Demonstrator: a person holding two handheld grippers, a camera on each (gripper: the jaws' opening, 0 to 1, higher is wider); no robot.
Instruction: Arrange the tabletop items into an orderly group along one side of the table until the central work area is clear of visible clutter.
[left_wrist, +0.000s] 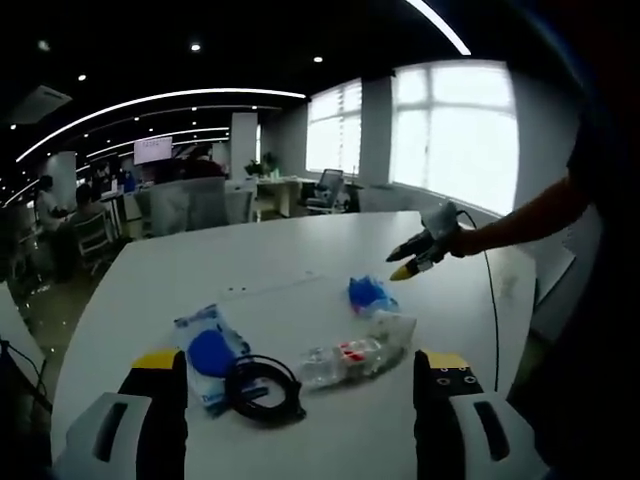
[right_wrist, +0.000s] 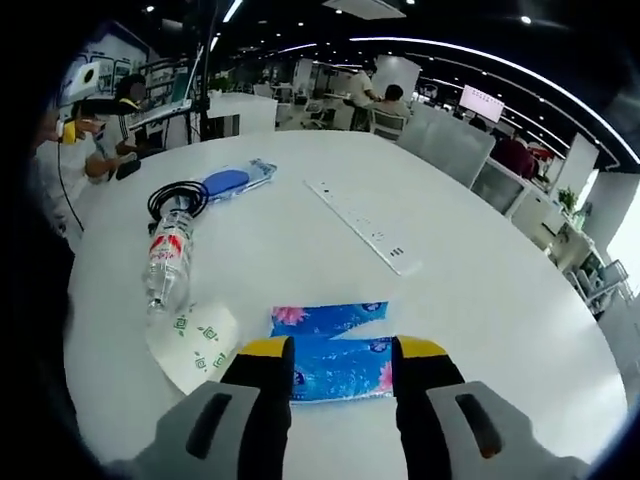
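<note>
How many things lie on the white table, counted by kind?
Blue tissue packs: 2
Clear plastic bottle: 1
Black coiled cable: 1
Clear bag with a blue item: 1
White power strip: 1
White paper cup, lying on its side: 1
Total: 7

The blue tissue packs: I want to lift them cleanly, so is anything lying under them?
The two blue tissue packs appear to lie flat, side by side on the white table. The right gripper covers the nearer pack's front edge.
</note>
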